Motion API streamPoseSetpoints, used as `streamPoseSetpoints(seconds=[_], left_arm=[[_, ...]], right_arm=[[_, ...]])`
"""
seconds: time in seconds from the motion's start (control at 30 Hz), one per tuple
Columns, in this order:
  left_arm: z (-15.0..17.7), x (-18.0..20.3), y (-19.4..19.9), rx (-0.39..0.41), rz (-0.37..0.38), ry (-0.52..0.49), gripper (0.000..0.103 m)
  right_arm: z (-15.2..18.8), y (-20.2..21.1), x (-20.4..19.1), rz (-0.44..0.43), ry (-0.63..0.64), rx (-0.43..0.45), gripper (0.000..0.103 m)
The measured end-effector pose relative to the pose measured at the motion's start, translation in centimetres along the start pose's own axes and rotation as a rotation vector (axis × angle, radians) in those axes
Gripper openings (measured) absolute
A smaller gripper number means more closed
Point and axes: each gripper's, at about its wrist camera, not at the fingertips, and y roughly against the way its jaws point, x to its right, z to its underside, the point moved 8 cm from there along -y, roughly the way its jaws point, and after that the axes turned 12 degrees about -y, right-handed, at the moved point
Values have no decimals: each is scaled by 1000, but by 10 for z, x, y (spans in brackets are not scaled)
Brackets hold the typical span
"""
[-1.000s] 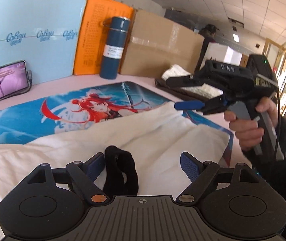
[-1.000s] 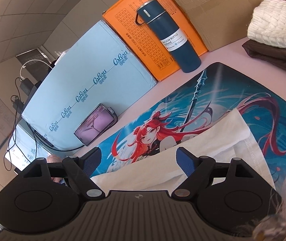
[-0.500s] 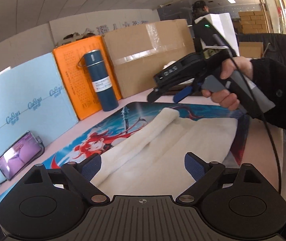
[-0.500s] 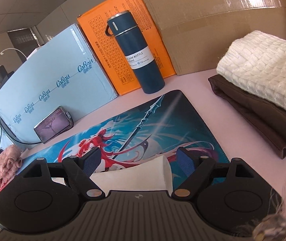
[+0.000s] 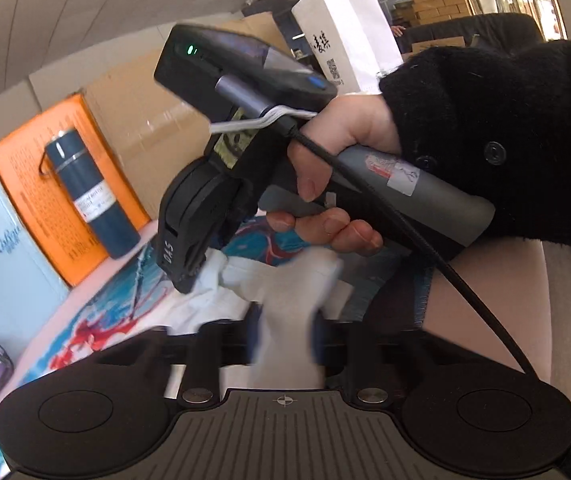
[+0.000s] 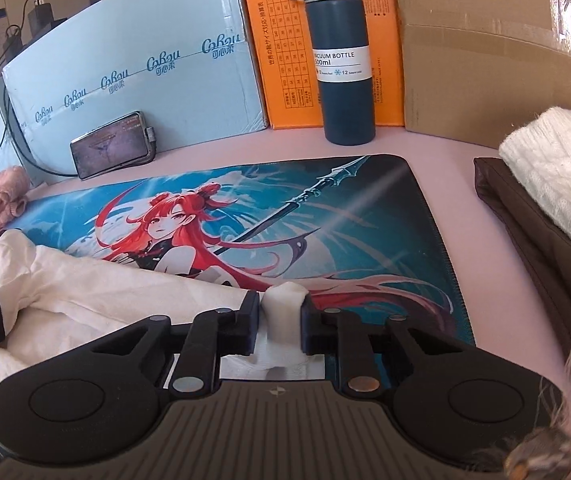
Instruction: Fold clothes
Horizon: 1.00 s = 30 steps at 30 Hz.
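White shirt (image 6: pixel 97 288) lies crumpled on the near surface | soft, light, floppy | both right tongs (image 6: pixel 279 322) and left tongs (image 5: pixel 285 336) pinching bunched cloth | better hold: edges or corners.

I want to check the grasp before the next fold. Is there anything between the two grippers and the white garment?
Nothing visible stands between them. The right gripper is closed on a bunched fold of the white garment, and the left gripper also pinches white cloth, though that view is blurred. The mat beyond looks bare.
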Motion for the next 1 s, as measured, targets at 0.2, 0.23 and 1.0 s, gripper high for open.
streamPoseSetpoints(seconds=[0.2,0.23,1.0], left_arm=[[5,-27,40,122,-65,140,9],[6,-32,49,145,-84,156,9],[204,-135,253,245,-655,737,8]], right_arm=[[-20,27,-26,-36,-16,73,14],[-25,32,-35,-39,-14,92,14],[-7,-78,-367,-255,219,-17,14]])
